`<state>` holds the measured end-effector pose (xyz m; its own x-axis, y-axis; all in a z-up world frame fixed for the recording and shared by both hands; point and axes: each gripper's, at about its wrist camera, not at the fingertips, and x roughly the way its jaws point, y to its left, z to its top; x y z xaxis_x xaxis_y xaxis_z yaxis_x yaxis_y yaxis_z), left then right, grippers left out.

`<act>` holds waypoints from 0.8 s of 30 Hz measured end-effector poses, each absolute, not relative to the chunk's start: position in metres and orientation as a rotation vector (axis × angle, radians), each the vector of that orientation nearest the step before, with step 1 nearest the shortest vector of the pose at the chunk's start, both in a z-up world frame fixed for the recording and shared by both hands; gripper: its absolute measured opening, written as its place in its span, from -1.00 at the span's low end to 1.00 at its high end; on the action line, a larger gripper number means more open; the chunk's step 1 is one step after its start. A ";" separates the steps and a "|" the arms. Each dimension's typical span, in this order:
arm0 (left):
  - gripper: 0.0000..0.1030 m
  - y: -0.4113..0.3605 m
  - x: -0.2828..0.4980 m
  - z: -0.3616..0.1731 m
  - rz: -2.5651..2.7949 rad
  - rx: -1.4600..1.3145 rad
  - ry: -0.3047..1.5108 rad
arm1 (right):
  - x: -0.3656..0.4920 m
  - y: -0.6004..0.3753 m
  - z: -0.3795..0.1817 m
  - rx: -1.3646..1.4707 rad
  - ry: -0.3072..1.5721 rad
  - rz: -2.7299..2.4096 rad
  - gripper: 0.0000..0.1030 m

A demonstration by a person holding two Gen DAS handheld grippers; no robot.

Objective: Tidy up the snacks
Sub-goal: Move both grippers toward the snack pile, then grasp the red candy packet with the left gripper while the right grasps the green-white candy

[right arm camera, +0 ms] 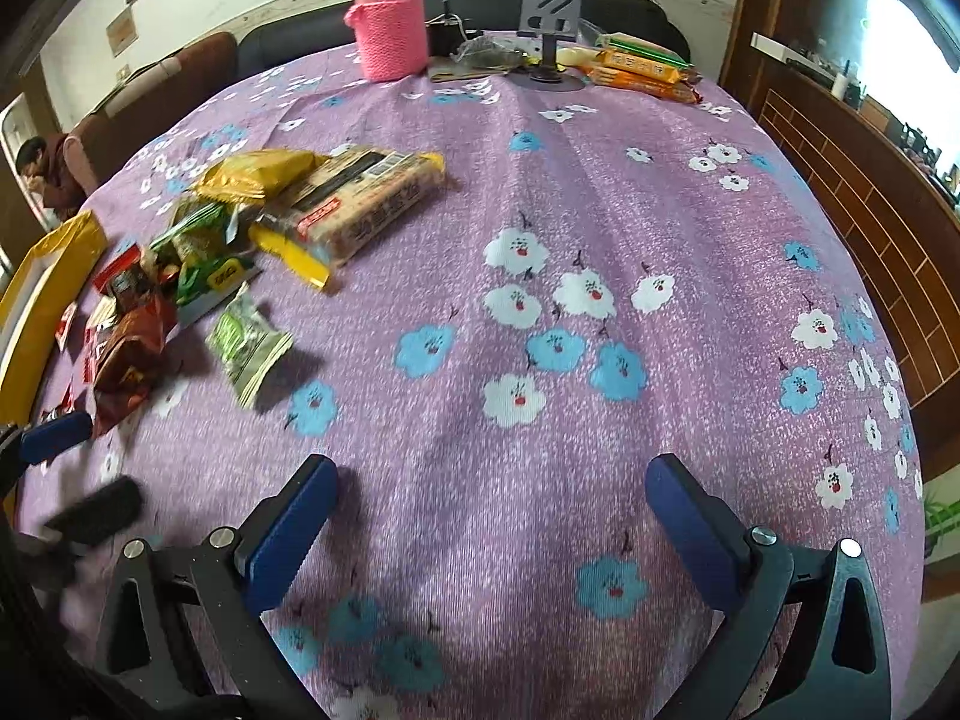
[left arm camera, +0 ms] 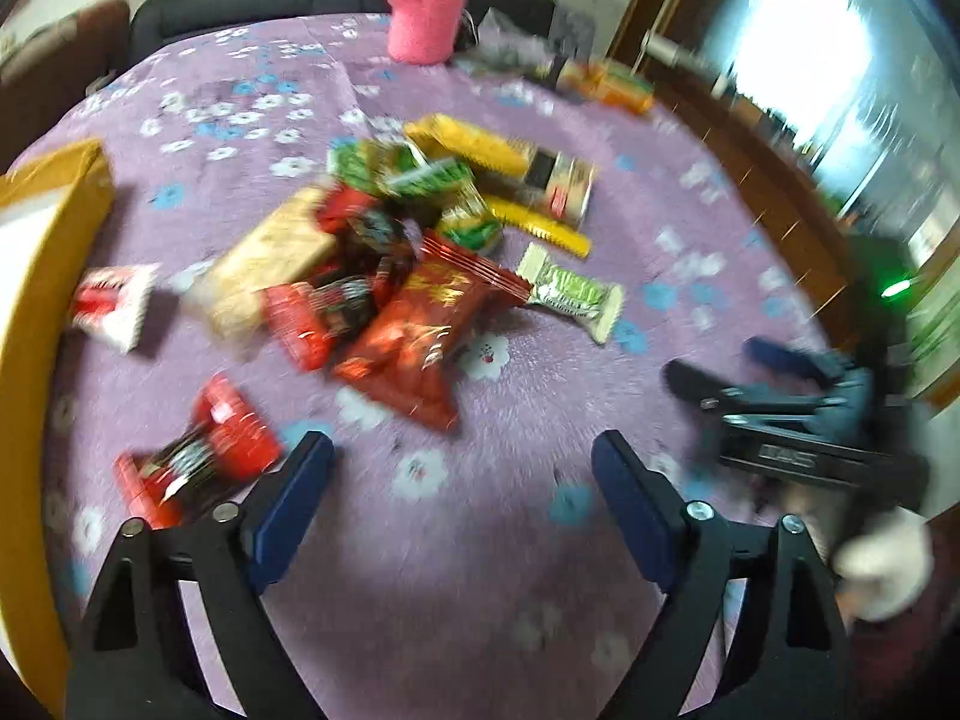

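A pile of snack packets [left arm camera: 384, 240] lies on the purple flowered tablecloth [left arm camera: 480, 540]. A big red packet [left arm camera: 426, 324] is nearest in the pile, with a green and white bar [left arm camera: 570, 294] to its right. A loose red packet [left arm camera: 204, 456] lies just left of my left gripper [left arm camera: 462, 450], which is open and empty above the cloth. My right gripper [right arm camera: 492, 480] is open and empty over bare cloth, right of the pile [right arm camera: 240, 228]. It also shows in the left wrist view [left arm camera: 720, 363]. A yellow box [left arm camera: 36, 276] stands at the left edge.
A pink knit-covered bottle [right arm camera: 390, 30] stands at the table's far side. A phone stand [right arm camera: 549, 18] and orange packets [right arm camera: 648, 69] are at the far right. A dark sofa lies behind. A wooden cabinet [right arm camera: 852, 204] is right of the table.
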<state>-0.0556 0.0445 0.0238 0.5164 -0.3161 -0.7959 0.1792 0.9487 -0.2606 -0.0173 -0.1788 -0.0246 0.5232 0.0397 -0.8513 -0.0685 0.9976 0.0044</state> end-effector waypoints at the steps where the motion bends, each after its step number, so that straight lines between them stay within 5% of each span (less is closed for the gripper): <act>1: 0.71 0.056 -0.063 0.030 -0.288 -0.164 0.955 | -0.017 -0.179 -0.024 -0.035 1.021 0.071 1.00; 5: 0.72 0.110 -0.084 0.052 -0.206 -0.197 0.845 | -0.024 -0.179 -0.011 -0.007 1.002 0.132 0.70; 10: 0.71 0.133 -0.090 0.056 -0.137 -0.157 0.816 | -0.021 -0.152 0.007 -0.016 0.930 0.267 0.65; 12: 0.37 0.131 -0.087 0.054 -0.186 -0.170 0.829 | -0.014 -0.133 0.010 -0.052 0.907 0.332 0.57; 13: 0.05 0.123 -0.084 0.052 -0.229 -0.162 0.843 | -0.009 -0.120 0.011 -0.092 0.895 0.361 0.56; 14: -0.03 0.120 -0.082 0.052 -0.253 -0.150 0.851 | -0.005 -0.112 0.009 -0.126 0.884 0.367 0.51; 17: -0.03 0.097 -0.076 0.051 -0.293 -0.083 0.855 | 0.005 -0.088 0.002 -0.235 0.864 0.388 0.36; 21: -0.03 0.071 -0.057 0.050 -0.347 -0.046 0.862 | 0.015 -0.071 -0.013 -0.288 0.901 0.408 -0.19; 24: -0.03 0.051 -0.045 0.047 -0.372 0.001 0.872 | 0.016 -0.079 -0.017 -0.274 0.901 0.411 -0.19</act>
